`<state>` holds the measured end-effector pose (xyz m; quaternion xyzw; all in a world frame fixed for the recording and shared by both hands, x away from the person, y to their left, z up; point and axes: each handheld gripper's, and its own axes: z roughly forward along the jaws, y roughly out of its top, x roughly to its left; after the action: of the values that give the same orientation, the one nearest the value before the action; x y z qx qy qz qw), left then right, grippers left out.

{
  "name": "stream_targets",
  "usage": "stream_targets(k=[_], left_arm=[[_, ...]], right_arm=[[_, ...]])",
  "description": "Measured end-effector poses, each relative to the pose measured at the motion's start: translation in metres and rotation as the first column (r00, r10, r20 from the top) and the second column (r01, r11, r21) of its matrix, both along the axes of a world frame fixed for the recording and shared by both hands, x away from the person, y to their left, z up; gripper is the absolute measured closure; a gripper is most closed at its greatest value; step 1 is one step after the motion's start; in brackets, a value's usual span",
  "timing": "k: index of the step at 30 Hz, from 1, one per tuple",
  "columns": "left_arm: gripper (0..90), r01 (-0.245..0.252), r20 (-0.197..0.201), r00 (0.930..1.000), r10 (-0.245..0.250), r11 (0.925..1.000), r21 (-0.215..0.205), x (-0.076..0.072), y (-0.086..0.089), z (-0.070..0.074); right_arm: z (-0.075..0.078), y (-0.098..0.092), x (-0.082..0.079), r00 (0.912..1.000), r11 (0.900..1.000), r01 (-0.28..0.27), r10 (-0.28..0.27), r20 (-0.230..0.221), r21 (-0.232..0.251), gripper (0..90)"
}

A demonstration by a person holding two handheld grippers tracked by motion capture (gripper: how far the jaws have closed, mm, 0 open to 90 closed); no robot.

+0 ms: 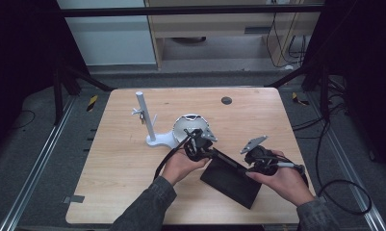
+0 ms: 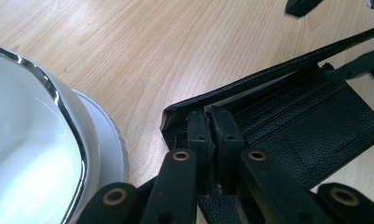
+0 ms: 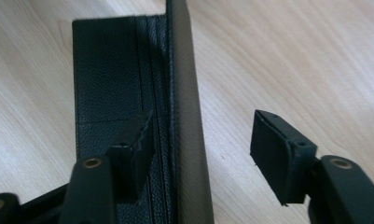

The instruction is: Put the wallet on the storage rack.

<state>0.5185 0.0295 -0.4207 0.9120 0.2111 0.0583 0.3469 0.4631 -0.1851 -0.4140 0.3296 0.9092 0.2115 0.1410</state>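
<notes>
Black wallet (image 1: pixel 231 179) held part-open on the table (image 1: pixel 128 159).
Left gripper (image 2: pixel 211 122) clamps its raised flap; right gripper (image 3: pixel 201 144), at the wallet's 3 o'clock, straddles that flap, apparently without contact.

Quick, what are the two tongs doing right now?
Left tongs: shut on the raised flap of the black wallet.
Right tongs: open, one jaw on each side of the flap, not squeezing.

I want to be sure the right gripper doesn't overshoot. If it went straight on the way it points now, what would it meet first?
Most likely the raised flap of the black wallet, which stands on edge between the open jaws of the right gripper. Past it lies bare wooden table. Depth is hard to judge.
</notes>
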Motion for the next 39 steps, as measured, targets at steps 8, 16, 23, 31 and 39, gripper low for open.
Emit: stream_targets(k=[8, 16, 23, 31, 39], left_arm=[[87.2, -0.001, 0.001, 1.0, 0.001, 1.0, 0.0, 0.0, -0.001, 0.0], [87.1, 0.001, 0.0, 1.0, -0.001, 1.0, -0.001, -0.001, -0.001, 0.0], [84.8, -0.003, -0.002, 1.0, 0.003, 1.0, -0.009, -0.002, 0.0, 0.0], [55.5, -0.035, 0.07, 0.9969, 0.037, 0.9991, -0.023, -0.018, 0.018, 0.014], [21.4, 0.022, 0.11, 0.9939, -0.009, 0.9933, -0.113, -0.028, 0.024, 0.027]], right_arm=[[-0.015, 0.009, 0.006, 0.999, 0.999, -0.019, 0.017, -0.042, -0.037, 47.9], [-0.02, 0.012, 0.01, 0.9981, 0.998, -0.022, 0.019, -0.058, -0.051, 52.6], [-0.026, 0.017, 0.013, 0.9975, 0.997, -0.03, 0.025, -0.066, -0.078, 67.5], [-0.021, 0.014, 0.006, 0.9962, 0.991, -0.087, 0.087, -0.006, -0.101, 84.3], [0.01, -0.022, -0.019, 0.9843, 0.995, -0.097, 0.094, 0.149, 0.013, 84.4]])
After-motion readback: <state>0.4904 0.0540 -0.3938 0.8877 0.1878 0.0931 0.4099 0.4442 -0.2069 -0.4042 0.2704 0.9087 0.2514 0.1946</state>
